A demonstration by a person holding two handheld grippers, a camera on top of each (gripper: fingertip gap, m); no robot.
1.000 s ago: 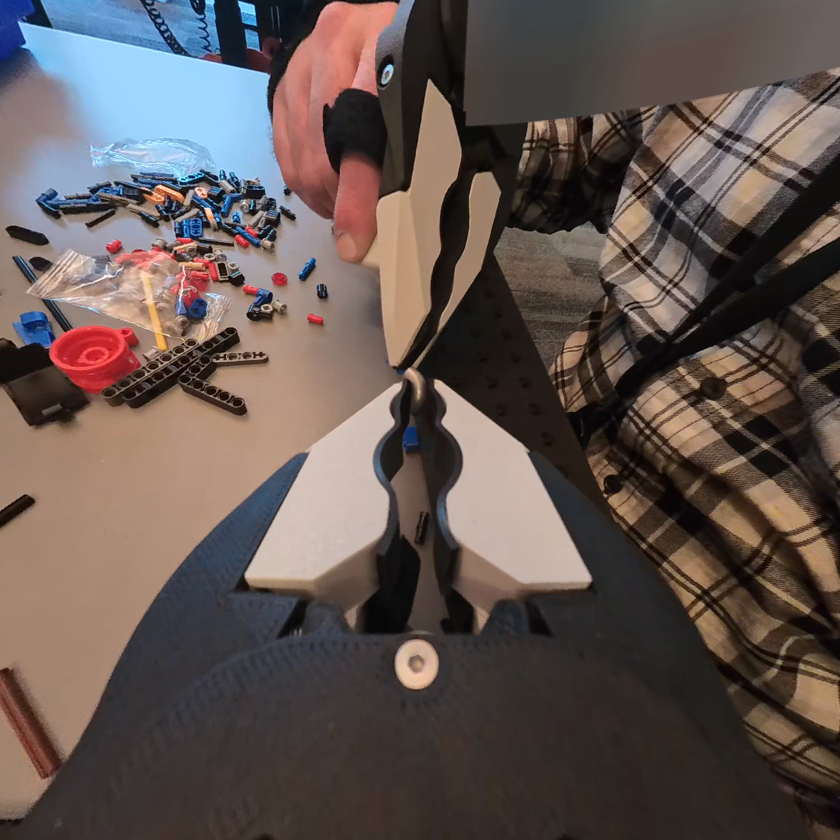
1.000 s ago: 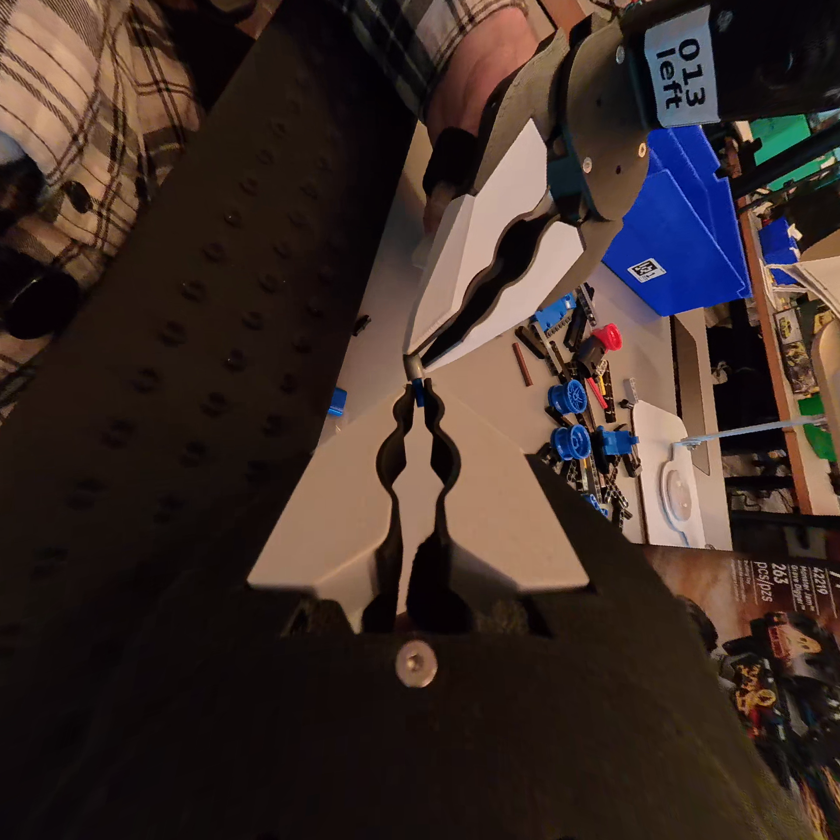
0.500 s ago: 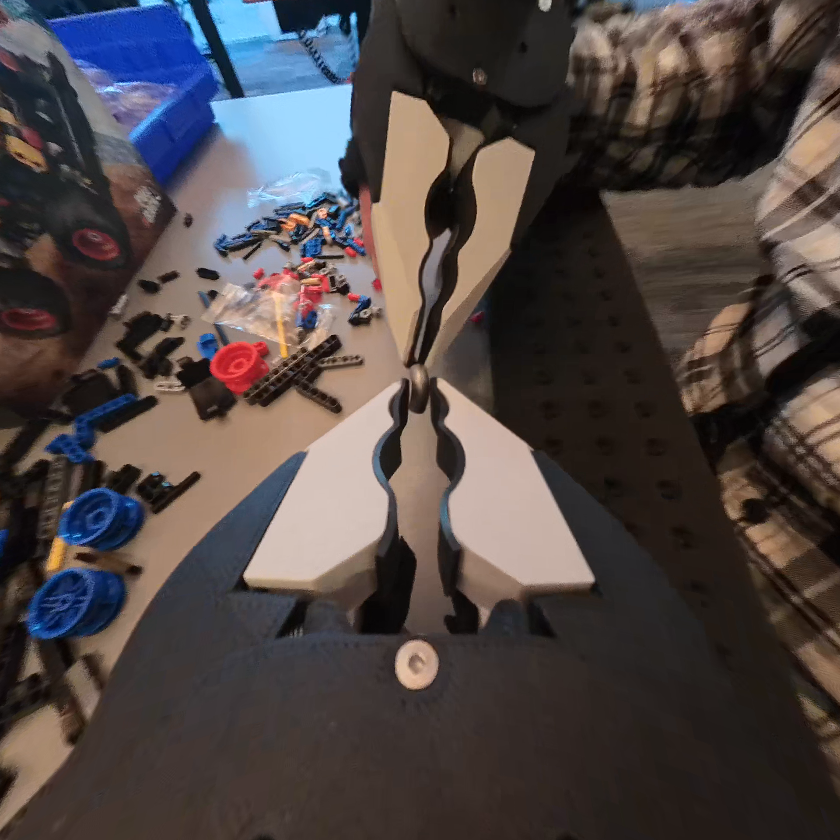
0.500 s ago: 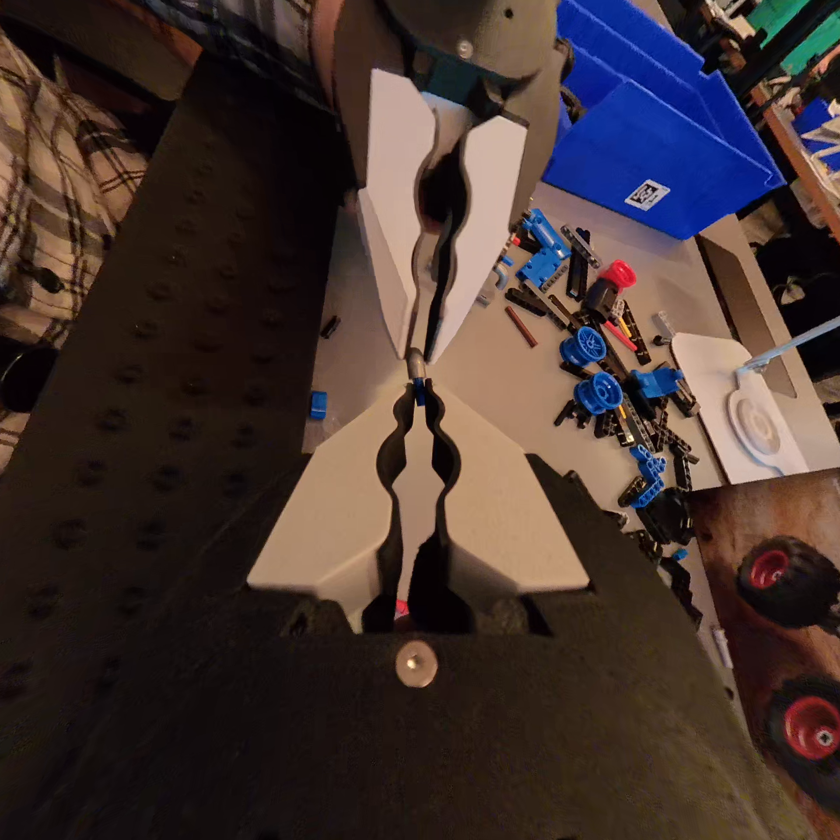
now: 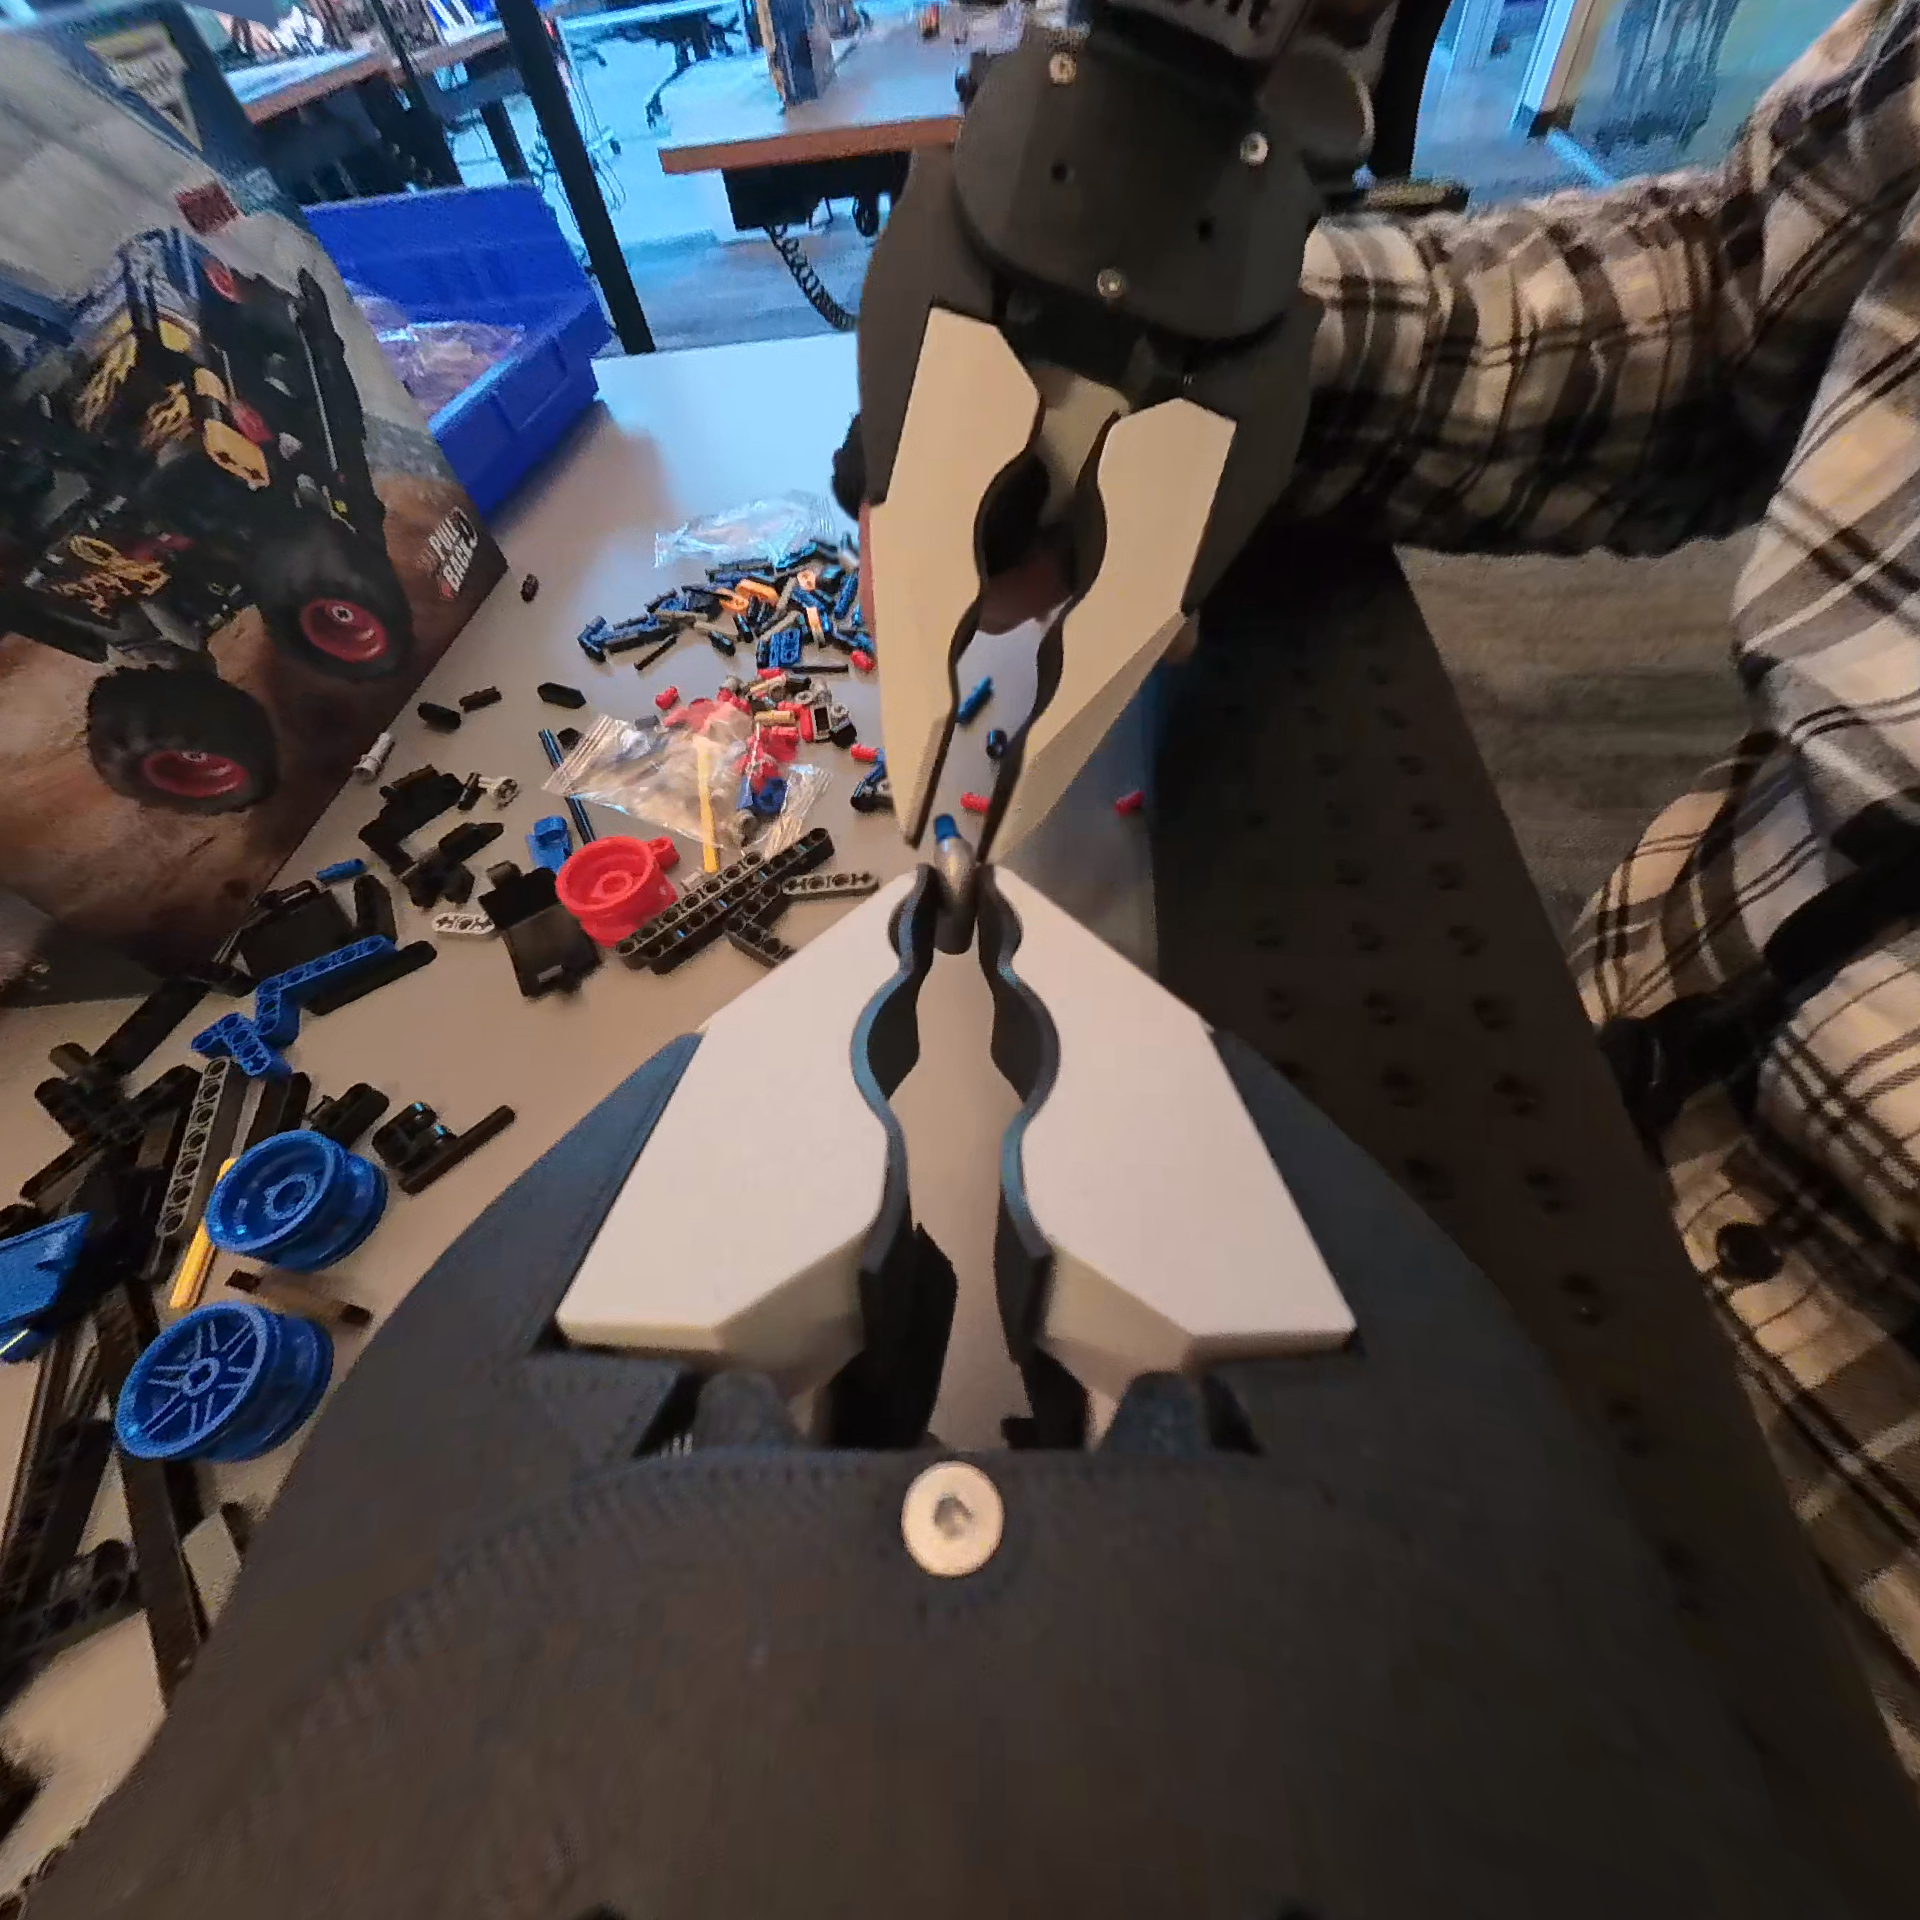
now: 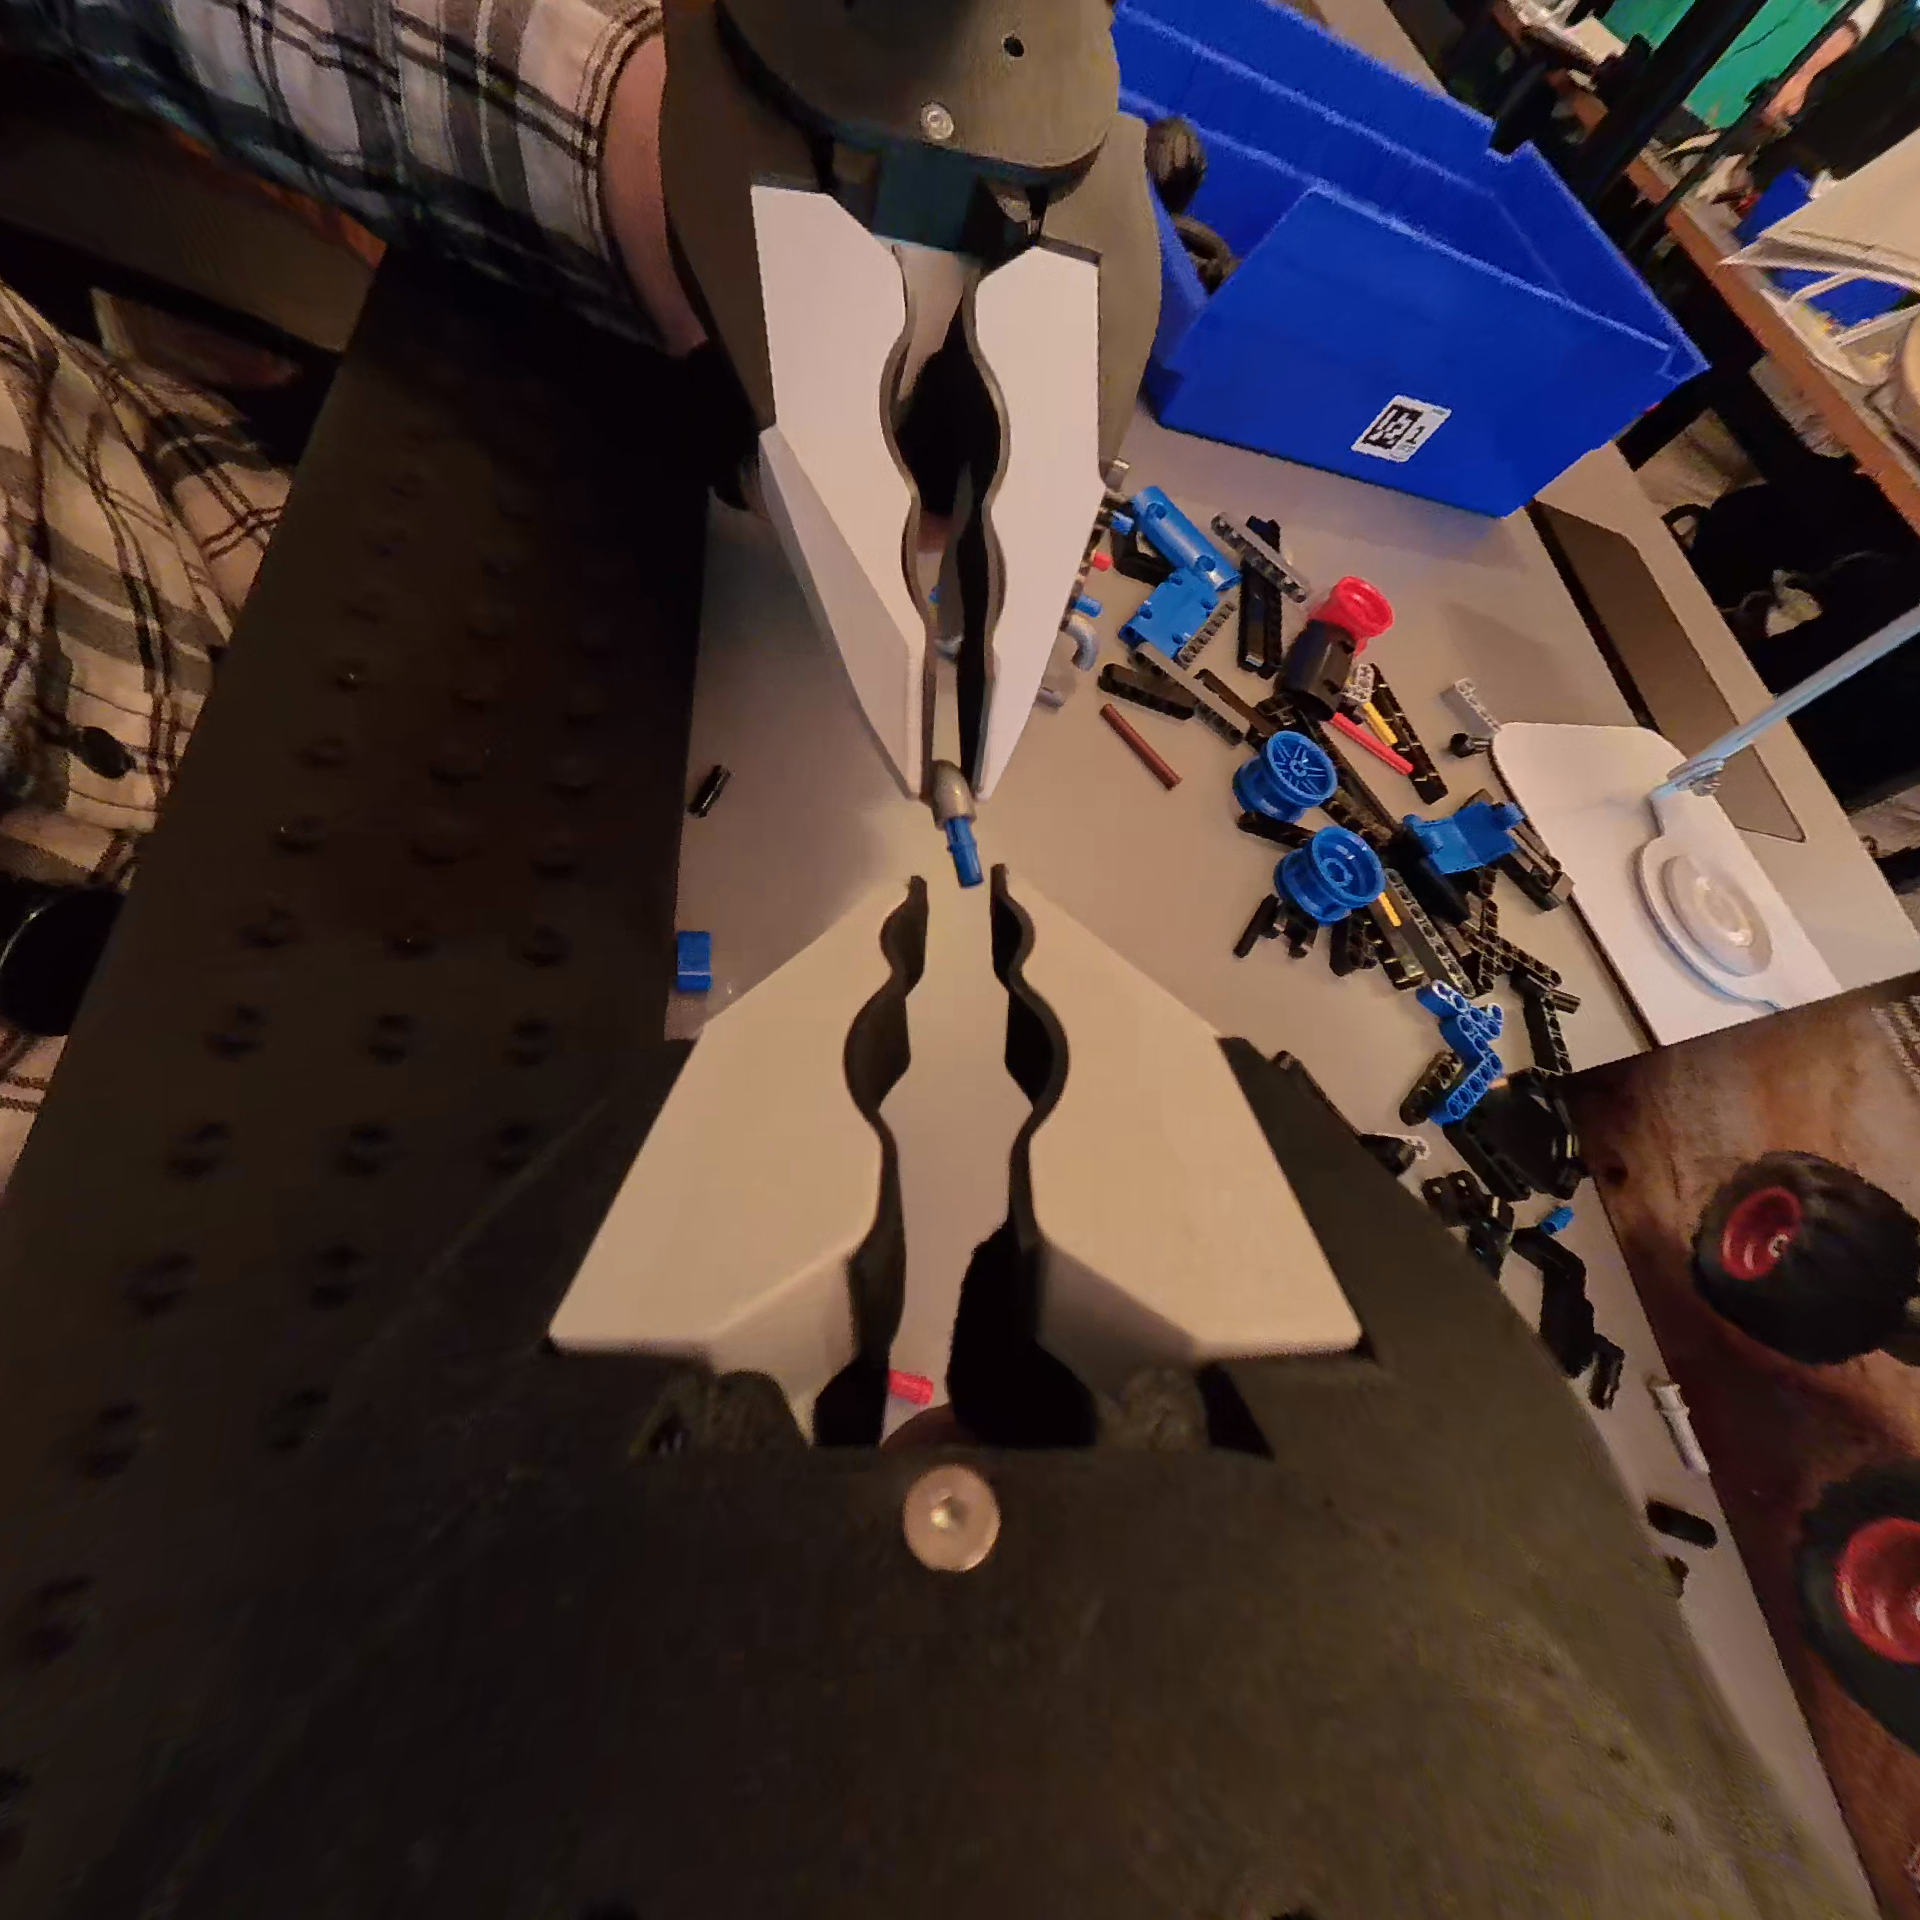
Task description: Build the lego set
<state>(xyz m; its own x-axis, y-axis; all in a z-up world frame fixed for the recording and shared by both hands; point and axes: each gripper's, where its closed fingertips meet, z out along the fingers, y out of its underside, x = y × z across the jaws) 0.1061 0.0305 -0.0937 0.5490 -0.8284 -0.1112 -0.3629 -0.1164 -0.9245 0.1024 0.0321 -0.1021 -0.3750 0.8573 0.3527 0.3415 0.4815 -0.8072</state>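
My left gripper [image 5: 954, 904] pinches the grey connector [image 6: 952, 792], blue pin [image 6: 964, 852] seemingly seated; right gripper [image 6: 956, 883], slightly parted at frame centre, empty. Next: fetch another part.

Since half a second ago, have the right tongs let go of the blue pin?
Yes. The right tongs have opened and backed off; the blue pin stays in the grey piece held by the left tongs.

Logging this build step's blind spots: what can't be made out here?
- Left wrist view: grey piece mostly hidden inside the shut left hand-held gripper.
- Both views: blue pin depth, hidden inside the grey piece.
- Left wrist view: set box cut off by the left edge.
- Left wrist view: parts in the clear bag, too small.
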